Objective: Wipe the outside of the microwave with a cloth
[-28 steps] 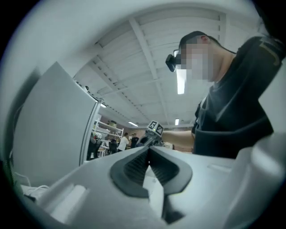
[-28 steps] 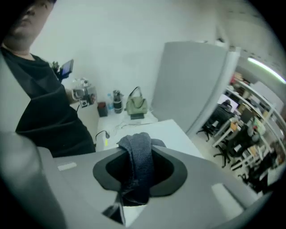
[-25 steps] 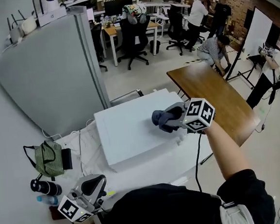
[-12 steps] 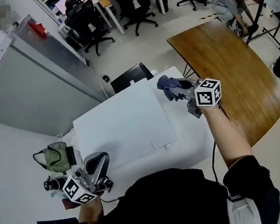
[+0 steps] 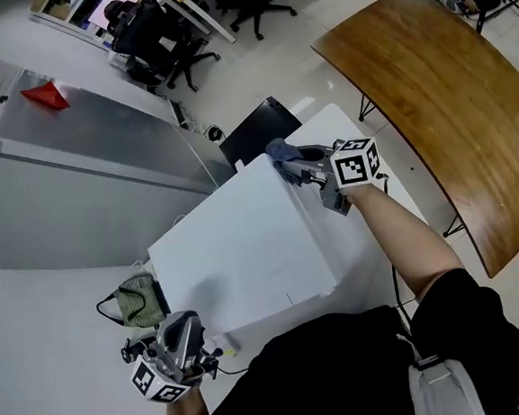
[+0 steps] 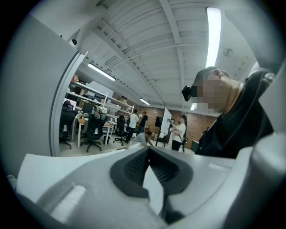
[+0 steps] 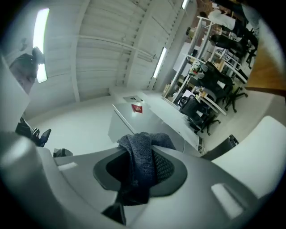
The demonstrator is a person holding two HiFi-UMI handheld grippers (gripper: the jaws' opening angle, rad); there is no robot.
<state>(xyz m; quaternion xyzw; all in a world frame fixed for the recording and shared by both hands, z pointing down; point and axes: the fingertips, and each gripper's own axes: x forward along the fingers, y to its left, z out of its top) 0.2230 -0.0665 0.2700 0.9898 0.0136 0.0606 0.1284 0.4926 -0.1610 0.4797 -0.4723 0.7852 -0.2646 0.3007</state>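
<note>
The white microwave (image 5: 245,244) stands on a white table in the head view, its flat top facing up. My right gripper (image 5: 294,165) is at the microwave's far right top corner, shut on a dark blue-grey cloth (image 5: 283,151) that hangs against that edge. In the right gripper view the cloth (image 7: 142,161) is bunched between the jaws. My left gripper (image 5: 182,333) is low at the near left, off the microwave, shut with nothing between its jaws (image 6: 149,172).
A grey partition (image 5: 95,185) stands left of the microwave. A green bag (image 5: 138,300) lies by the microwave's near left corner. A brown wooden table (image 5: 448,95) is at the right. A black box (image 5: 257,132) sits behind the microwave. Office chairs and people are farther back.
My right gripper has carried the cloth from the middle of the microwave's top out to its far right corner. The head view has swung downward. My left gripper stays low at the near left.
</note>
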